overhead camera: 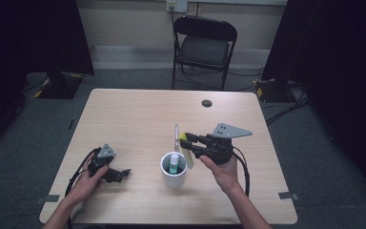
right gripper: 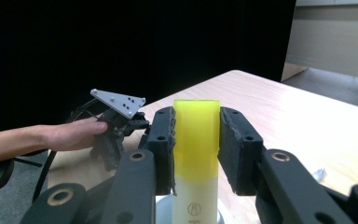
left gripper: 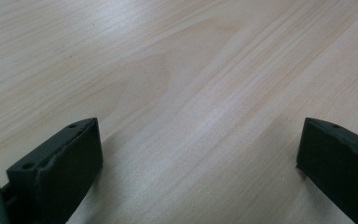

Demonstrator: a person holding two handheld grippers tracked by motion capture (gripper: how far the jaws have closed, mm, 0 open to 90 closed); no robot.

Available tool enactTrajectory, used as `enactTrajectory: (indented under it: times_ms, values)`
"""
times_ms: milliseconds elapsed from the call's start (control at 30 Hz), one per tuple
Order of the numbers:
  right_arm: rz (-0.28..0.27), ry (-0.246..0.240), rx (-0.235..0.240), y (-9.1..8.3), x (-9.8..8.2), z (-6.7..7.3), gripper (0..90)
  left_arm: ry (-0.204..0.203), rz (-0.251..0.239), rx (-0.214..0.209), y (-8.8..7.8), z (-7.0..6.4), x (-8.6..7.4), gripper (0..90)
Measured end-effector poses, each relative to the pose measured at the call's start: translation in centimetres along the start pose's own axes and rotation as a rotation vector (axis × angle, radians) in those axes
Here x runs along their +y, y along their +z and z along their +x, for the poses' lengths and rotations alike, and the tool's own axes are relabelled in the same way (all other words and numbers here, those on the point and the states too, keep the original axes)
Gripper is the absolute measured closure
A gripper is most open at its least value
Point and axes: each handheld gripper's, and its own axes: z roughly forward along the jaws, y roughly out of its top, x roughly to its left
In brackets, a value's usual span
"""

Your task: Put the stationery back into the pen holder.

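The left gripper [overhead camera: 119, 174] rests on the table [overhead camera: 133, 119], its jaws wide apart with only bare wood between them. Right of it stands a white cup [overhead camera: 174, 175] with a green-labelled tube [overhead camera: 174, 163] inside. A pen [overhead camera: 176, 136] lies just beyond the cup. The right gripper [overhead camera: 187, 141] is held above the cup's right rim, its jaws clamped on a yellow-and-white bar [right gripper: 196, 154]: the pads [right gripper: 165, 140] press both its sides, the yellow end rising past the jaw tips, the white end hanging below them toward the cup.

Small round embossed mark on yellow-white bar [right gripper: 196, 158], not legible; no other text
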Motion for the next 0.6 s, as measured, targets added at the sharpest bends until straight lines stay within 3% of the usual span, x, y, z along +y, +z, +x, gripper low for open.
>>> enactTrajectory:
  times_ms: [267, 600]
  values:
    - [0.002, -0.013, 0.037, 1.9, 0.2, 0.5, 67.4, -0.001, -0.001, 0.0, 0.0, 0.0, 0.0, 0.0]
    - [0.038, 0.006, 0.032, 3.6, -0.7, 0.2, 67.4, 0.0, -0.001, 0.001, 0.0, 0.0, 0.0, 0.0]
